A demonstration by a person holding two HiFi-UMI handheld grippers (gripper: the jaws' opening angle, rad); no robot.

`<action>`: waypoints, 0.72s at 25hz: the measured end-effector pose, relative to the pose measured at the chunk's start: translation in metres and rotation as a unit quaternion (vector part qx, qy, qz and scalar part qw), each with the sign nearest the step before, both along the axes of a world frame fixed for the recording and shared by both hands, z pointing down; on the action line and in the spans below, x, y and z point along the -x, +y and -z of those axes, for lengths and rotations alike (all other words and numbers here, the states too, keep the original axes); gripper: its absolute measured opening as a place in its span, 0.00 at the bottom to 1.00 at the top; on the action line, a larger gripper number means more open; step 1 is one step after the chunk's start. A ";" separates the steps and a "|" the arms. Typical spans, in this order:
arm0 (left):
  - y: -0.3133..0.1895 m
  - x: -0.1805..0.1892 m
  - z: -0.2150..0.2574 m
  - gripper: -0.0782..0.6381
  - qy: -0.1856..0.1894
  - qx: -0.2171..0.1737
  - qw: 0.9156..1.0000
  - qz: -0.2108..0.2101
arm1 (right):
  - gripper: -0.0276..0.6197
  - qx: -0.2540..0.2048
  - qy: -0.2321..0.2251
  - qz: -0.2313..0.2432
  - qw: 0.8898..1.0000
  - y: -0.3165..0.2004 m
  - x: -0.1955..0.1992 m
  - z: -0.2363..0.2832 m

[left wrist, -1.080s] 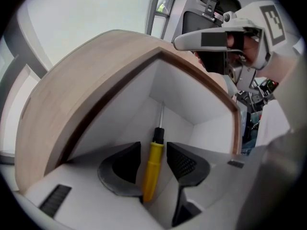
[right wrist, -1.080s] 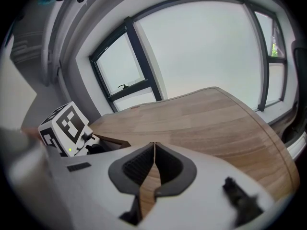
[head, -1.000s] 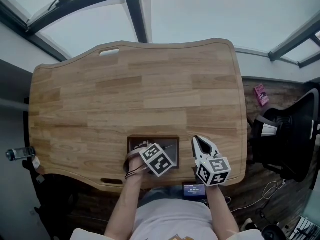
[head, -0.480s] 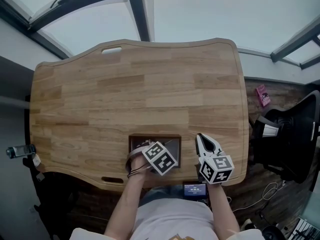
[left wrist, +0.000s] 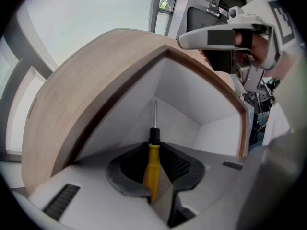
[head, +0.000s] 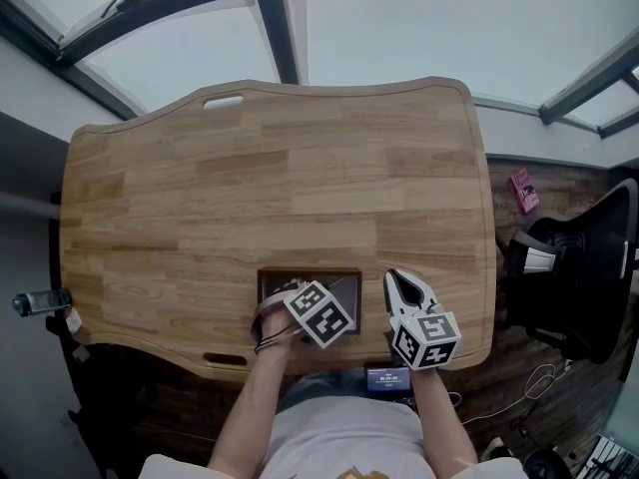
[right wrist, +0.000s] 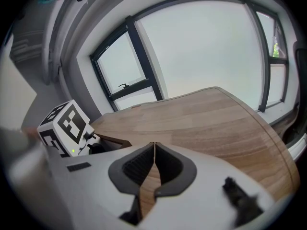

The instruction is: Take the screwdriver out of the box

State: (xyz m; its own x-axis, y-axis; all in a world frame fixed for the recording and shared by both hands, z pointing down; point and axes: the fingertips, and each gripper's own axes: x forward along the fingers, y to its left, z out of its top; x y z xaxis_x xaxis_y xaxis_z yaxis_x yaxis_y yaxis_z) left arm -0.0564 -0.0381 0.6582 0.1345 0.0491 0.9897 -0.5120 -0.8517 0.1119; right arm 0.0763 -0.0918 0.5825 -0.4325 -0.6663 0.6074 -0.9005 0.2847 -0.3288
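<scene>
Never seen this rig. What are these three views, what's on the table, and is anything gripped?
There is no robot: a person holds a two-jaw gripper in each hand, and the marker cubes belong to the grippers. The head view looks down from the person's head on a wooden table with an open box near the person's edge. Each gripper view looks along that gripper's own jaws. The left gripper points down into the box; its jaws have just closed on the yellow handle of the screwdriver. The right gripper is beside the box, shut and empty.

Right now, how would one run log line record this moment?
left gripper: just closed on screwdriver | screwdriver: inside box | right gripper: shut, empty, over table
</scene>
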 end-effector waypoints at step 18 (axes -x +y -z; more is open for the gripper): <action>0.004 -0.002 0.007 0.22 0.019 -0.007 1.000 0.008 | 0.09 -0.027 0.082 0.002 0.996 -0.003 -0.001 0.010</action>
State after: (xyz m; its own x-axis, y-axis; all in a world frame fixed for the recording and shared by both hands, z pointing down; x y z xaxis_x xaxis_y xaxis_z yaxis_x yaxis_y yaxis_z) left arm -0.0542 -0.0344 0.6511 0.1728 0.0334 0.9844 -0.5214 -0.8448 0.1202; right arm 0.0774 -0.0948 0.5723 -0.3336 -0.6981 0.6335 -0.9394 0.3025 -0.1614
